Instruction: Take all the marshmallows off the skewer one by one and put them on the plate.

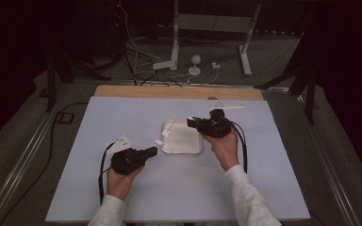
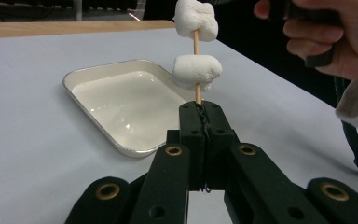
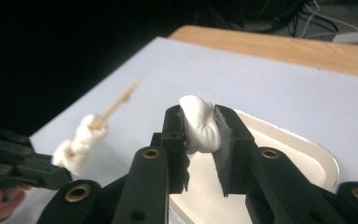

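The left gripper [image 1: 152, 151] is pointing toward the right one, its jaws clamping tight on a thin stick [image 2: 197, 93]. The right gripper [image 1: 192, 122] is pointing left, its jaws squeezing a marshmallow [image 3: 199, 125].

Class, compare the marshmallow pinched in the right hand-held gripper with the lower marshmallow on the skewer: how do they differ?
The pinched marshmallow is squeezed narrow between the right hand-held gripper's jaws; the lower skewered marshmallow keeps its plump shape. The first has no stick through it; the second is pierced by the skewer. Both are white.
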